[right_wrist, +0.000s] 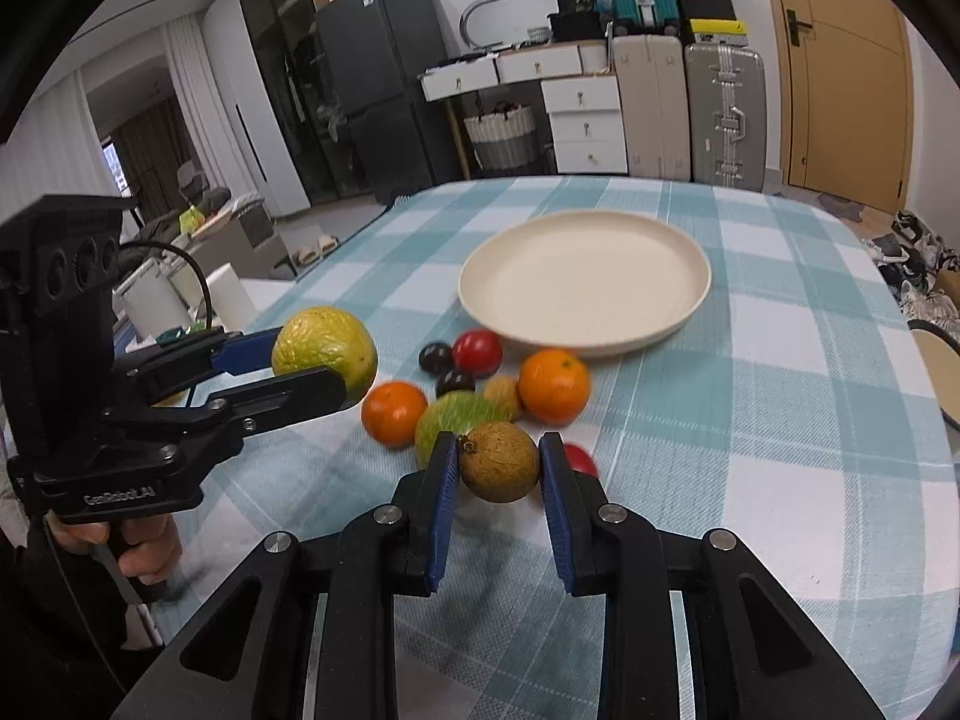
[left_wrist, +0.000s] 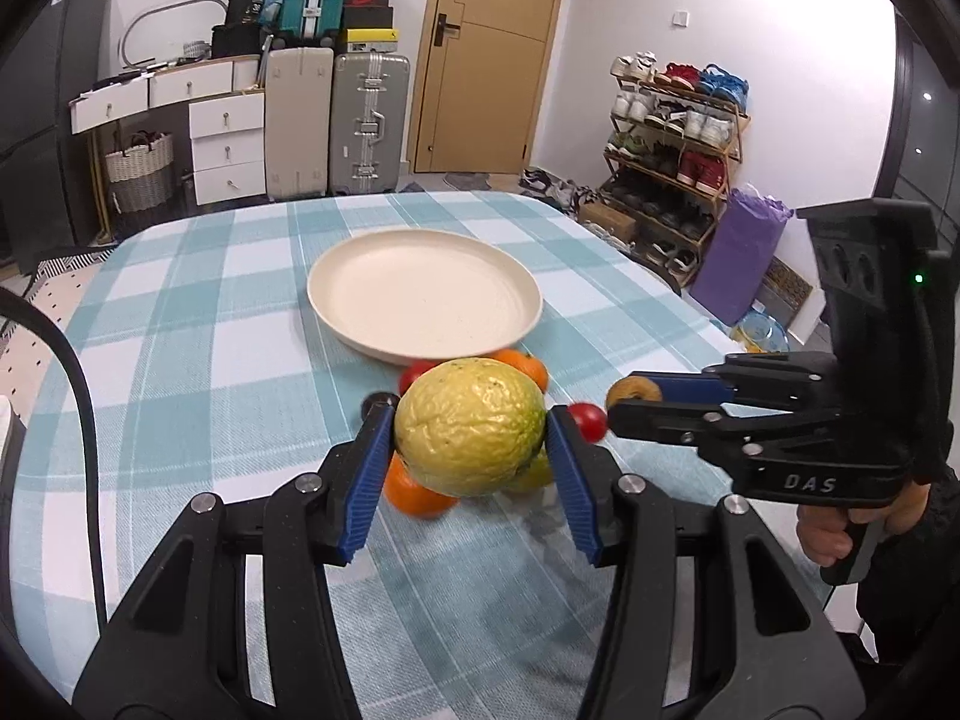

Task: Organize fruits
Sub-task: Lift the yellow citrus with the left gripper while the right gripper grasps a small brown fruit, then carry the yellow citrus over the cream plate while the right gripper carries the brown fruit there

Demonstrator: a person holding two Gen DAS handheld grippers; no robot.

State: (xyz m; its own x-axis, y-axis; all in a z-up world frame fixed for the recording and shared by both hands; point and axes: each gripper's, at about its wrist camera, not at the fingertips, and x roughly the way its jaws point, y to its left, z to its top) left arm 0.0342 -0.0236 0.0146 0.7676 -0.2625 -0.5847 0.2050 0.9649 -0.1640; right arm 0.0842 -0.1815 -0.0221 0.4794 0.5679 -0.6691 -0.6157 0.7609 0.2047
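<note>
My left gripper (left_wrist: pixel 471 429) is shut on a large yellow-green guava (left_wrist: pixel 470 426) and holds it above the fruit pile; it also shows in the right wrist view (right_wrist: pixel 324 354). My right gripper (right_wrist: pixel 498 462) is shut on a small brown round fruit (right_wrist: pixel 499 461), also seen in the left wrist view (left_wrist: pixel 633 393). On the cloth lie two oranges (right_wrist: pixel 553 385) (right_wrist: pixel 393 413), a green fruit (right_wrist: pixel 456 420), red tomatoes (right_wrist: pixel 477 353) and dark plums (right_wrist: pixel 436 357). The cream plate (right_wrist: pixel 585 279) sits just behind them and holds nothing.
The table has a teal checked cloth (right_wrist: pixel 780 420). Its right edge is near a chair (right_wrist: pixel 936 360). Suitcases (left_wrist: pixel 369 120), drawers and a shoe rack (left_wrist: pixel 678 138) stand beyond the table. Open cloth lies in front of the pile.
</note>
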